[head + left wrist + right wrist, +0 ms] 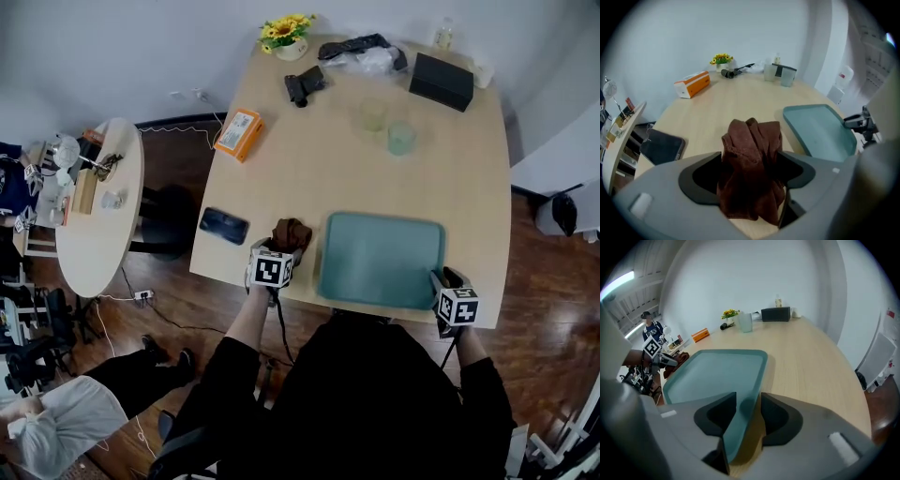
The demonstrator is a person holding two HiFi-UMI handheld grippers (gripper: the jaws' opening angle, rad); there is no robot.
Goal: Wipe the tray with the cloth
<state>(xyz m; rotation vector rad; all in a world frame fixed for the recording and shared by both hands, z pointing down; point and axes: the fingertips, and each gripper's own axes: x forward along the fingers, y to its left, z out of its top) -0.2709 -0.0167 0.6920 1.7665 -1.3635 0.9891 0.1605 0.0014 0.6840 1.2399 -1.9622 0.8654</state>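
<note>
My left gripper was right at the cloth. Its jaws stood wide apart, one on each side of the brown bunch. They did not look like they were squeezing it. The cloth sat in a heap on the table, just beside the left end of the tray, not on it.

My right gripper was at the tray's near right corner. Its jaws were apart too, with the tray's rim standing up between them. I saw a gap next to the rim, so I think it was not pinched.

The tray lay with its long side going from my left to my right, and it was empty. So the cloth was to the left of the tray, and my left gripper was the close one. I think the cloth had to be grabbed and then go to the right, over the rim.
</note>
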